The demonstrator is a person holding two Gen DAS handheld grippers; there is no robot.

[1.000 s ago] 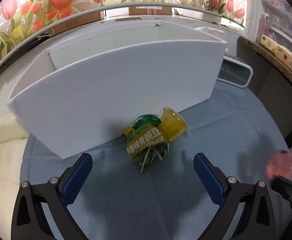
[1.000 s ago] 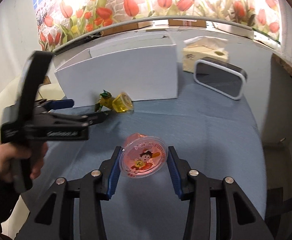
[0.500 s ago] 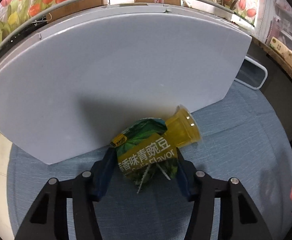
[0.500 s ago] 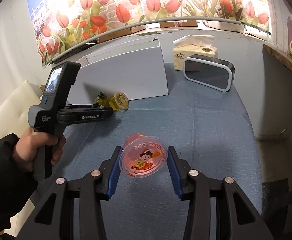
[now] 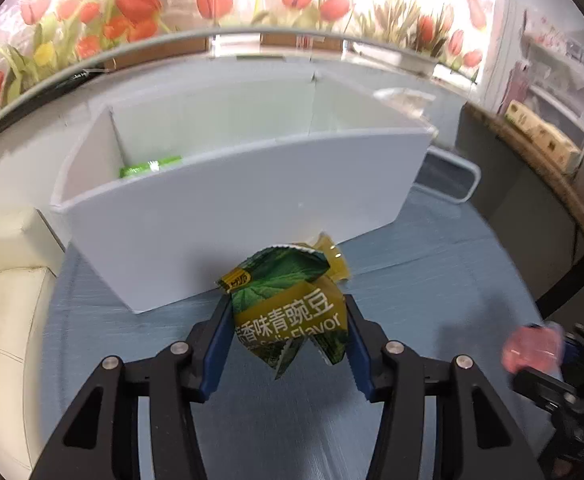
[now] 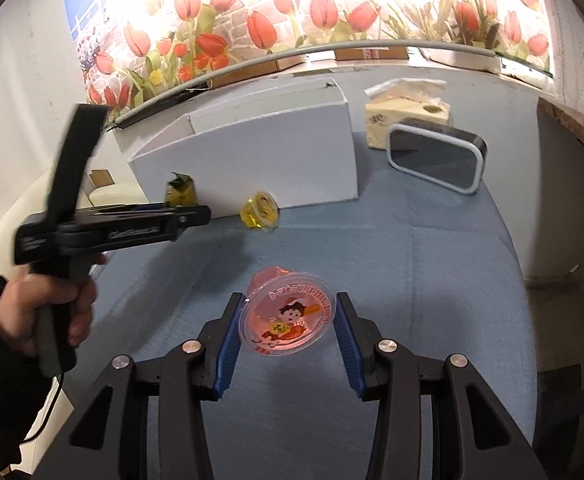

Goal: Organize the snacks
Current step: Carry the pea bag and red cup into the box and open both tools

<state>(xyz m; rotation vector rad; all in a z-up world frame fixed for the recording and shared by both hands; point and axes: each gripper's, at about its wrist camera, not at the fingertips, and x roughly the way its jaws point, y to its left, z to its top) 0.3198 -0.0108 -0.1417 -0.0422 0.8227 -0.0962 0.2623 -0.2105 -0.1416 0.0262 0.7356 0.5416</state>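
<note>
My left gripper (image 5: 288, 312) is shut on a green pea snack packet (image 5: 288, 308) and holds it above the blue table, in front of the white box (image 5: 228, 200). A yellow jelly cup (image 5: 333, 262) lies on its side just behind the packet, by the box's front wall; it also shows in the right wrist view (image 6: 260, 212). A green packet (image 5: 150, 166) lies inside the box at the left. My right gripper (image 6: 286, 316) is shut on a pink jelly cup (image 6: 288, 314), held above the table. The left gripper (image 6: 180, 210) with its packet (image 6: 180, 190) shows there too.
A tissue box (image 6: 407, 118) and a black, white-rimmed device (image 6: 437, 160) stand right of the white box. A cream sofa (image 5: 8, 280) is off the table's left edge. A wooden shelf (image 5: 539, 140) runs along the right. A tulip mural covers the back wall.
My left gripper closed on the pea packet and lifted it up and back from the box's front wall. The yellow cup stayed on the table. The right gripper still holds the pink cup.
</note>
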